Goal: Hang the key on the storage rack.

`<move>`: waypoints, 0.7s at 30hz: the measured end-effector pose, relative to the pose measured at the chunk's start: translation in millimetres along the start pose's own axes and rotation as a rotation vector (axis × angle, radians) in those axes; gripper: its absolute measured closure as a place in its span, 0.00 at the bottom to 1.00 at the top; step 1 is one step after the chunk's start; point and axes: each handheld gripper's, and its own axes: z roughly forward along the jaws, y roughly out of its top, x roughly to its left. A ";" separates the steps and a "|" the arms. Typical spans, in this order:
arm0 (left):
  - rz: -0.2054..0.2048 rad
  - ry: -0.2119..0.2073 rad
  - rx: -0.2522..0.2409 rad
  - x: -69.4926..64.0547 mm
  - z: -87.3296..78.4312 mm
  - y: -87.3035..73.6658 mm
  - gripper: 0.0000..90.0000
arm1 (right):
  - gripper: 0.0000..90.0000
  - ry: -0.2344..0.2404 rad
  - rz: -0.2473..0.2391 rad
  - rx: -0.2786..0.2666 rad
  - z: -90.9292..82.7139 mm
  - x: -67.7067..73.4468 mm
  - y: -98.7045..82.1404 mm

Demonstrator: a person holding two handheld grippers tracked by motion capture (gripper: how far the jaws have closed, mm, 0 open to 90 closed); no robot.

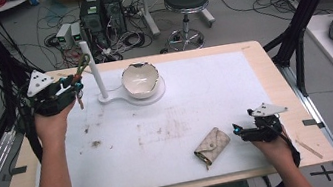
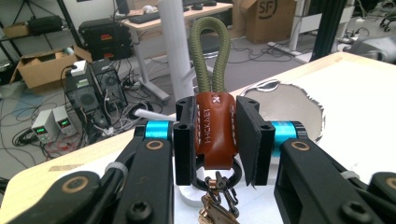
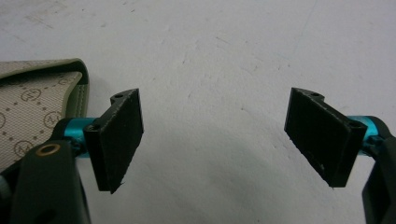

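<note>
1. The left claw [image 2: 215, 140] is clamped on a key fob [image 2: 214, 128], held up beside a white post [image 1: 94, 72] near the worktop's [image 1: 262, 73] far left corner.
2. The fob is brown stitched leather with a green cord loop; keys hang below.
3. The right claw [image 3: 215, 135] gapes wide with nothing in it, over the scuffed white worktop just beside a patterned pouch [image 1: 212, 146].

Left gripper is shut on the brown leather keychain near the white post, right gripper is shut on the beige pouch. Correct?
Not quite. The right gripper is open: the right gripper view shows its jaws wide apart over bare table, with the beige pouch off to one side, not between them. The rest holds: the left gripper is shut on the brown leather keychain near the white post.
</note>
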 end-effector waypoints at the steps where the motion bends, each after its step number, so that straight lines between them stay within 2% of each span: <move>1: -0.006 -0.001 0.006 1.4 2.5 -2.5 0.77 | 0.22 0.000 -0.005 0.001 -0.1 0.0 0.0; 6: -0.023 0.004 0.030 6.3 11.4 -12.9 0.77 | 0.22 -0.004 -0.002 -0.003 -1.1 0.6 0.3; 15: -0.038 0.008 0.050 10.3 16.8 -19.3 0.73 | 0.22 -0.003 -0.004 0.001 -1.1 1.5 0.7; 19: -0.060 0.013 0.034 10.2 15.9 -18.9 0.55 | 0.22 -0.006 0.002 -0.002 -2.2 0.9 0.3; 21: -0.060 -0.001 0.037 8.2 16.3 -18.4 0.53 | 0.22 -0.006 0.002 -0.002 -2.6 0.9 0.2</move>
